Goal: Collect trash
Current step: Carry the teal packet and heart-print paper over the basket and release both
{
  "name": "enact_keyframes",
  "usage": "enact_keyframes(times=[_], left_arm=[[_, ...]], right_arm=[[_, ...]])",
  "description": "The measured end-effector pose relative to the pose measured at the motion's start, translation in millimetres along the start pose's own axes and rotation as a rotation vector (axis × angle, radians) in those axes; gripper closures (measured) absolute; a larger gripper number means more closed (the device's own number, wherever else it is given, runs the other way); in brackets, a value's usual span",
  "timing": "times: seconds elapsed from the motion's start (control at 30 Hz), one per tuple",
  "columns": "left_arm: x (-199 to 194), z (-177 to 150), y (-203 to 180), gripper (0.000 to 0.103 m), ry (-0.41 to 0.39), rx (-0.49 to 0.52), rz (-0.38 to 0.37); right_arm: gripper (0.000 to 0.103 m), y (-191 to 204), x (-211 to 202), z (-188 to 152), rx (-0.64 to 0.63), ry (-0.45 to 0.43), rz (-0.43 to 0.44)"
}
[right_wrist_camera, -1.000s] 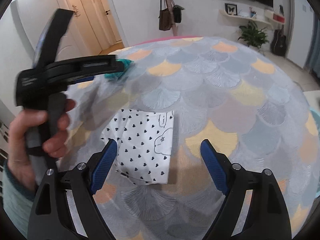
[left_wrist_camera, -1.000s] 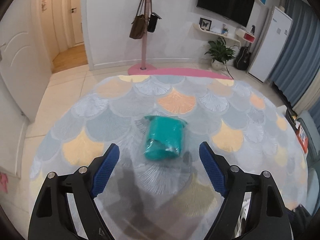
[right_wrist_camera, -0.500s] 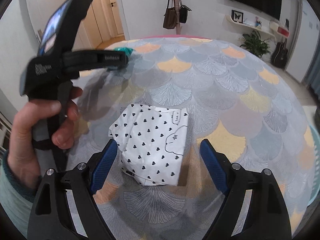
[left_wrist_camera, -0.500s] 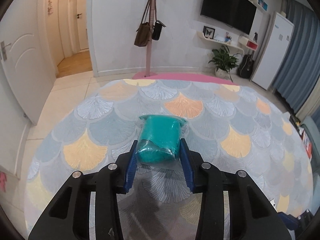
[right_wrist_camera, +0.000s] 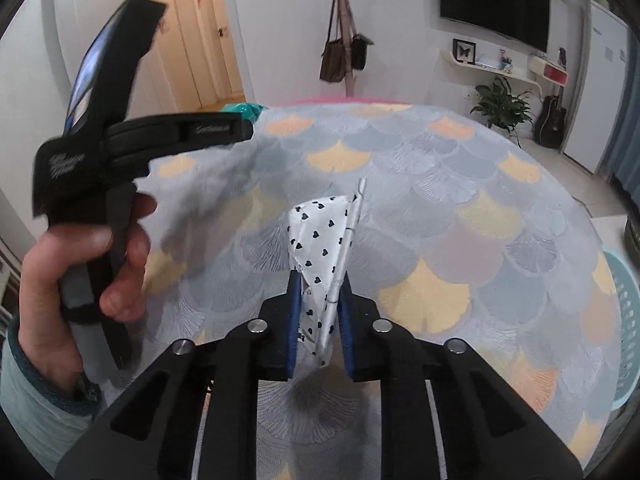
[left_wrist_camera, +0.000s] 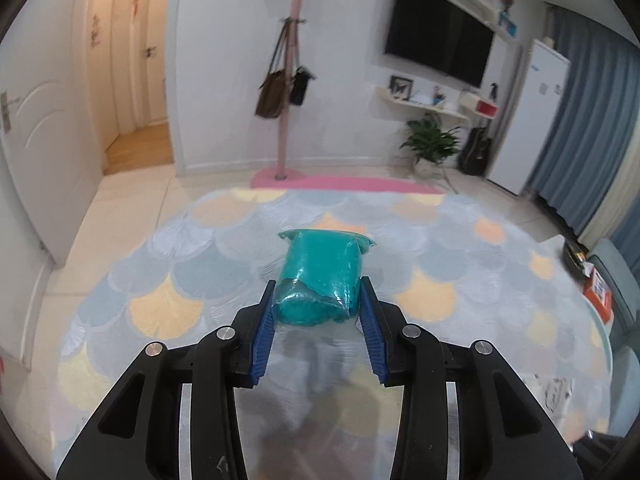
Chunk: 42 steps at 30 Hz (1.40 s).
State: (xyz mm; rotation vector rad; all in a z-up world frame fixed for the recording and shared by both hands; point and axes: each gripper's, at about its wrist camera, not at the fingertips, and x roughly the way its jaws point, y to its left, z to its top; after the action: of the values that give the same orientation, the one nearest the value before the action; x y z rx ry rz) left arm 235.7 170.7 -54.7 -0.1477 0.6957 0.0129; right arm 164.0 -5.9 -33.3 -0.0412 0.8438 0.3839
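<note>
Scallop-patterned rug (left_wrist_camera: 168, 304) in pastel fans fills the foreground, where the left gripper (left_wrist_camera: 318, 300) clamps a teal plastic-wrapped bundle (left_wrist_camera: 322, 276) and the right gripper (right_wrist_camera: 320, 298) pinches a heart-printed white wrapper (right_wrist_camera: 320, 248), both above the rug. Lettering on the left tool's body is too blurred to read. Beyond, bags hang on a pink coat stand (left_wrist_camera: 286, 92); a dark television (left_wrist_camera: 438, 54) hangs on the wall.

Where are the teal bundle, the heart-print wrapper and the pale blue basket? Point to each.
teal bundle (left_wrist_camera: 322, 276): left wrist view, middle of its wrapped body.
heart-print wrapper (right_wrist_camera: 320, 240): right wrist view, its spotted upper face.
pale blue basket (right_wrist_camera: 624, 320): right wrist view, its perforated wall.
</note>
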Motion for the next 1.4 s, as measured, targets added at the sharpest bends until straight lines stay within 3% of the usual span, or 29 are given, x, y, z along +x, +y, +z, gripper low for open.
enact_keyframes(times=[0.17, 0.47, 0.83, 1.03, 1.4], left_arm=[[-29, 4, -28, 0.065, -0.048, 0.036, -0.095], [-66, 8, -99, 0.065, -0.113, 0.102, -0.28], [-69, 2, -199, 0.065, -0.096, 0.211, -0.392], [-53, -11, -260, 0.065, -0.04, 0.278, -0.451], [12, -43, -356, 0.065, 0.166, 0.322, -0.548]], right_arm=[[0.089, -29, -26, 2, 0.095, -0.074, -0.032], [0.089, -101, -90, 13, 0.217, -0.22, -0.174], [0.089, -202, -138, -5, 0.371, -0.301, -0.331], [0.089, -269, -147, -28, 0.503, -0.276, -0.374], [0.088, -357, -115, -80, 0.655, -0.096, -0.361]])
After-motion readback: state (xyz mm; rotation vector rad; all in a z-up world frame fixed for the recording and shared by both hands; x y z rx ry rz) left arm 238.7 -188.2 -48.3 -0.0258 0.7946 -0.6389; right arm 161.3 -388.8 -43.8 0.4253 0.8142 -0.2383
